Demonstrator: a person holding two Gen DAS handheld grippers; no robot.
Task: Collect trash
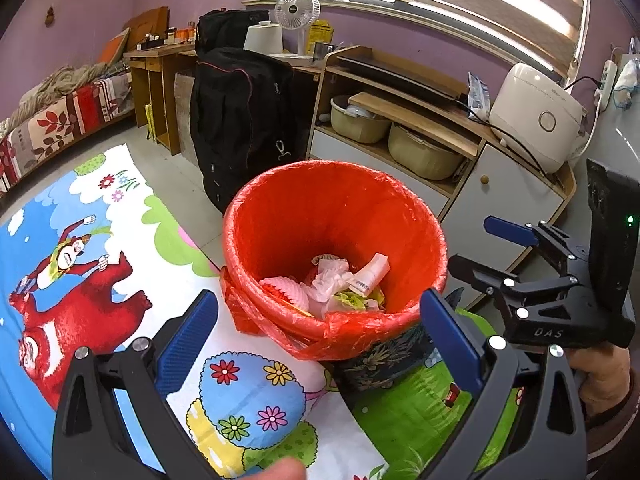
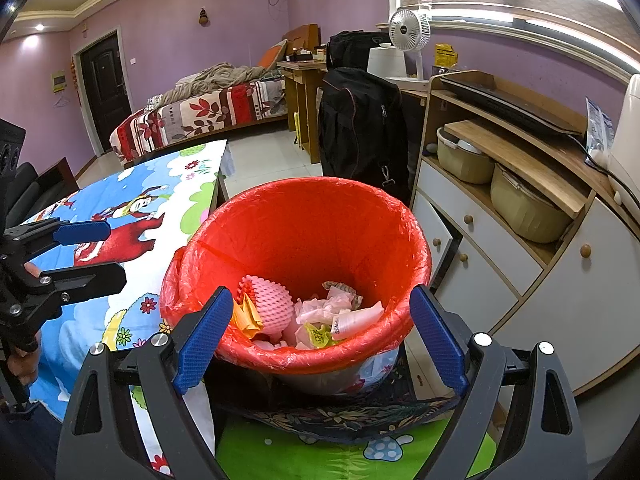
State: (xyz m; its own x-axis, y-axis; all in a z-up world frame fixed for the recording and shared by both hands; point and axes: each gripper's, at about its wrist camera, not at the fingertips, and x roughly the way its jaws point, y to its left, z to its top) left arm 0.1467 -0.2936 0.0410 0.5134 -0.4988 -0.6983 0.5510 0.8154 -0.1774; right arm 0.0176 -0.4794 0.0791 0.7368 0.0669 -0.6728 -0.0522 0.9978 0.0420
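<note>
A trash bin lined with a red plastic bag (image 1: 336,208) (image 2: 304,224) stands at the edge of the cartoon-print tablecloth. Inside lie trash pieces: a pink foam fruit net (image 2: 272,304), crumpled pink tissue (image 1: 328,280), a white tube (image 1: 370,274) (image 2: 356,322) and a yellow-green wrapper (image 2: 316,334). My left gripper (image 1: 320,336) is open and empty, just in front of the bin's near rim. My right gripper (image 2: 320,336) is open and empty, also at the near rim. Each gripper shows in the other's view, the right one (image 1: 492,248) and the left one (image 2: 100,252).
The tablecloth (image 1: 100,280) covers a low table on the left. A white and wood cabinet (image 2: 520,280) with two beige tubs stands right of the bin. A black bag (image 1: 240,120) stands behind it. A rice cooker (image 1: 536,116) sits on the cabinet. A bed (image 2: 200,120) lies at the back.
</note>
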